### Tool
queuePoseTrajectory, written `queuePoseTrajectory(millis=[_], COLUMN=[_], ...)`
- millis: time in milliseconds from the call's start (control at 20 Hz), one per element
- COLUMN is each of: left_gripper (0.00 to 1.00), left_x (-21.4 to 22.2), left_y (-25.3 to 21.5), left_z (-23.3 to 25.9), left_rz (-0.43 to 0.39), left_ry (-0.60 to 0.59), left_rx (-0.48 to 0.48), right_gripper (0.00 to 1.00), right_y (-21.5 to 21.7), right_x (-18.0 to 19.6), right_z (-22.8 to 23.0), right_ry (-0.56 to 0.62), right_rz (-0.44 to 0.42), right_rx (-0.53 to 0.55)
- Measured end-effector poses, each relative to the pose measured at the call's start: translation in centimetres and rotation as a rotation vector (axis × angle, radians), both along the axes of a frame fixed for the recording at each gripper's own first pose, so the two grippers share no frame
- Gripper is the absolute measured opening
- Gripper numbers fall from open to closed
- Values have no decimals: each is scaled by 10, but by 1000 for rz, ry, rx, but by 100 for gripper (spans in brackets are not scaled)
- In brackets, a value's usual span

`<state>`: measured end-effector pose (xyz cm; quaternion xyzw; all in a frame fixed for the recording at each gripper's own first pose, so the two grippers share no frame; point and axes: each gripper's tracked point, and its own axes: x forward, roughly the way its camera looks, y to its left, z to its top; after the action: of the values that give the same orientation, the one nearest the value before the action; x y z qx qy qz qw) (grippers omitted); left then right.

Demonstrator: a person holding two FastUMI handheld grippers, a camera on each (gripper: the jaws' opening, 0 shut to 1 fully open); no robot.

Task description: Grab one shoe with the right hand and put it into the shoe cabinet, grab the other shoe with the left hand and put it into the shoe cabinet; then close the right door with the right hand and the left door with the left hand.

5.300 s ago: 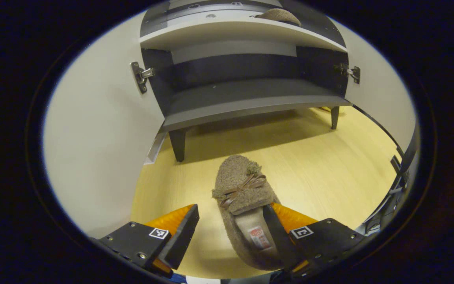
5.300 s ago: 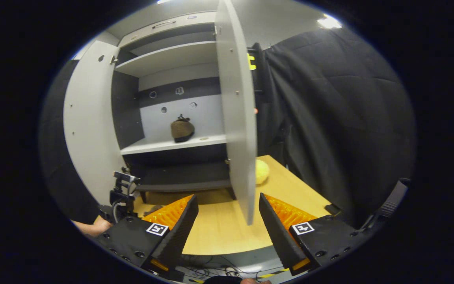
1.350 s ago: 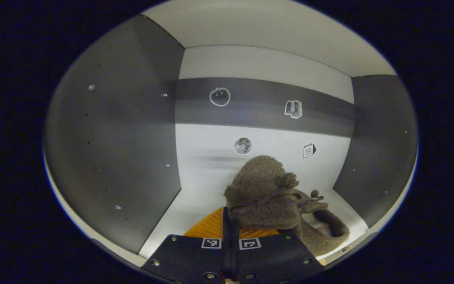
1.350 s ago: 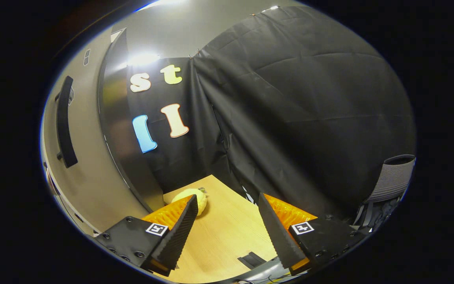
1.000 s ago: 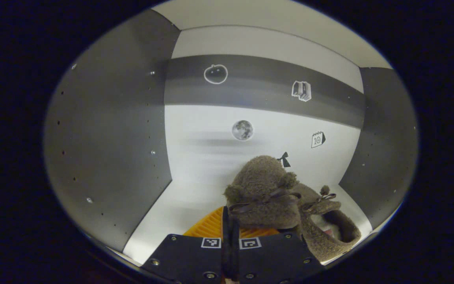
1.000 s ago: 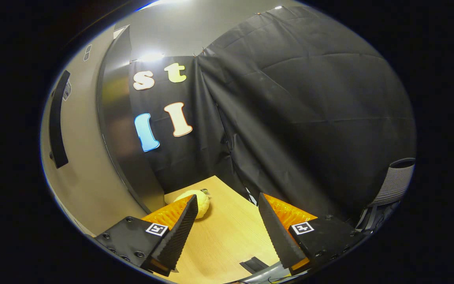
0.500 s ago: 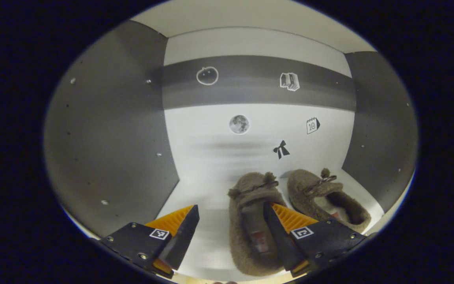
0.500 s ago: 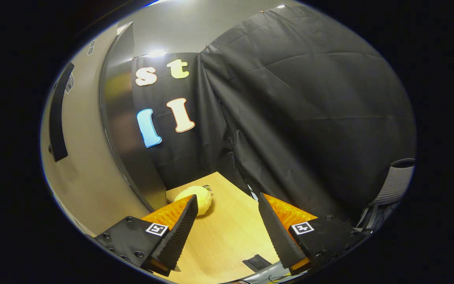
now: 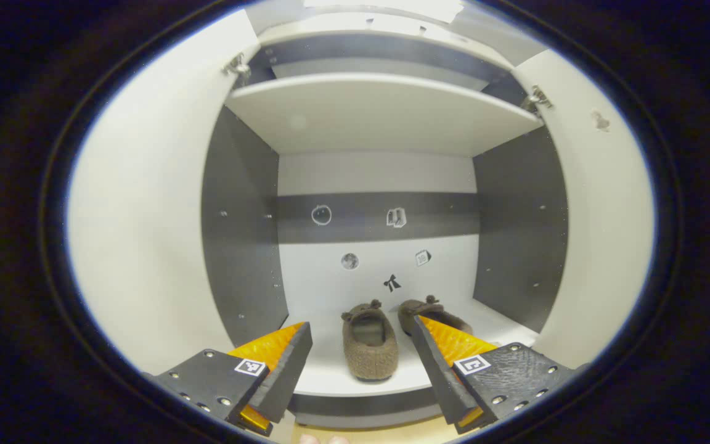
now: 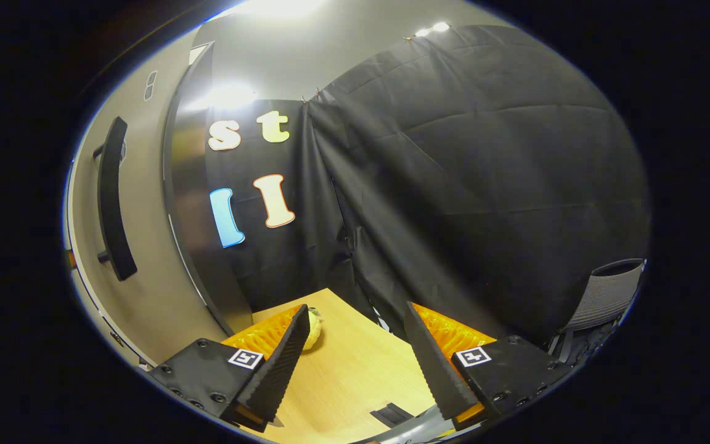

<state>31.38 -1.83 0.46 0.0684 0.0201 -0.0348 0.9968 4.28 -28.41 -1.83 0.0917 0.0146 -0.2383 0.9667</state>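
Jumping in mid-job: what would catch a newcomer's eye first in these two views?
In the left gripper view, two fuzzy brown shoes sit side by side on the white shelf of the open shoe cabinet, framed by the open left gripper. In the right gripper view, the open right gripper hangs over the wooden floor, with the door's black handle at left and a yellow ball behind its finger.

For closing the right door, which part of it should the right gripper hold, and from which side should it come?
Probably the black bar handle on the right door's outer face. The bar runs upright and stands off the panel on two posts, so the open right gripper could come at that face from the front, one finger on each side of the bar, near its middle.
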Motion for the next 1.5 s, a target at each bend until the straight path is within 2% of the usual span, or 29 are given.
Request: queuePoseTrajectory(millis=[150,200,300,350,400,450,500,650,700,750,900,950,1000,1050,1200,1450,1500], left_gripper=[100,100,100,97,94,100,94,94,100,94,94,94,94,94,94,94,94], left_x=[-53,-71,-98,-111,-122,-133,-147,-181,-194,-207,-238,-243,-248,-252,-261,-275,-276], left_y=[0,-1,1,6,9,13,18,29,33,35,37,37,36,33,9,-30,-36], left_z=[10,11,10,7,5,2,-5,-36,-43,-48,-59,-60,-61,-61,-62,-72,-73], left_rz=[-29,-39,-52,-46,-40,-30,-17,25,50,69,136,166,197,223,254,267,255], left_ry=[-28,-44,-66,-73,-87,-98,-117,-77,-61,-54,-37,-28,-21,-22,-24,-7,-7], left_rx=[-51,-66,-79,-80,-72,-63,-59,-86,-108,-128,-143,-134,-121,-116,-135,-129,-129], right_gripper=[98,92,92,97,97,92,92,98,97,97,96,92,92,96,96,96,92], right_y=[3,5,14,19,24,27,28,27,22,18,-2,-5,-5,-4,7,51,61], right_x=[-15,-20,-28,-31,-33,-34,-32,-26,-24,-26,-18,-15,-12,-7,8,36,39], right_z=[20,28,40,45,51,59,66,84,85,84,97,101,105,108,119,119,117], right_ry=[-15,-25,-41,-43,-44,-45,-48,-107,-124,-134,-161,-176,-190,-202,-234,-228,-218], right_rz=[-24,-30,-29,-23,-14,-5,3,48,62,65,106,120,143,172,276,480,512], right_rx=[-23,-28,-32,-39,-59,-85,-106,-82,-67,-62,-42,-35,-27,-18,-2,19,15])
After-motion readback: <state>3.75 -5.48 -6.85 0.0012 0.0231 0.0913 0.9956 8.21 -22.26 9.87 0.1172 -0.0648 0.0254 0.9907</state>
